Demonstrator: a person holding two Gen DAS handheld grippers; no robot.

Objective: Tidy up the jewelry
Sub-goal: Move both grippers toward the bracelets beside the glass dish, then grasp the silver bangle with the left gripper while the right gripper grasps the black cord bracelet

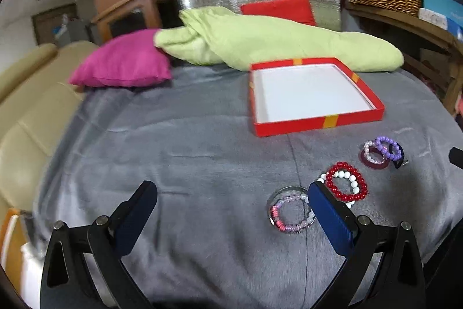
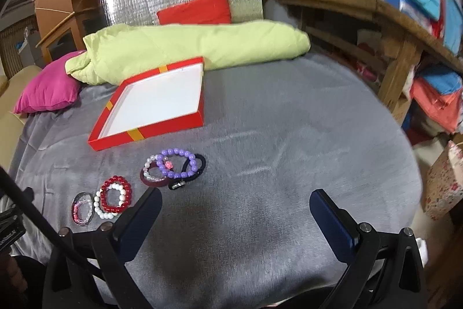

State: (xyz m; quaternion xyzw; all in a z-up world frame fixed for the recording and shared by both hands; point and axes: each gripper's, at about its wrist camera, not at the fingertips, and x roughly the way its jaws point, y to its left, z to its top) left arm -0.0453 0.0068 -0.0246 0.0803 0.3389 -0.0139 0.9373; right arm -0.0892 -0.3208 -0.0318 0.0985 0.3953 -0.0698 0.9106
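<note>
Left wrist view shows the beige sofa [image 1: 31, 106] at the far left, which the right wrist view almost cuts off; the right wrist view shows instead the wooden shelf [image 2: 405, 28] with folded cloths at the far right. From left to right on the grey blanket [image 1: 188, 158] lie one pink pillow [image 1: 124, 62], one green quilt [image 1: 260, 42], one shallow red box [image 1: 312, 94] with a white inside that holds nothing, and the jewelry in front of it. I count two groups. The nearer group has one clear bangle [image 2: 82, 209] with a pink bead bracelet inside it, one white bead bracelet [image 2: 101, 204] and one red bead bracelet [image 2: 115, 194]. The farther group has one dark red ring [image 2: 153, 178], one pale bead bracelet, one purple bead bracelet [image 2: 176, 162] and one black hair tie [image 2: 192, 168]. The left gripper [image 1: 233, 210] hovers low over the blanket, fingers wide apart, with nothing between them; its right finger covers part of the nearer group. The right gripper [image 2: 235, 217] is also spread wide and holds nothing, the jewelry lying to its left
</note>
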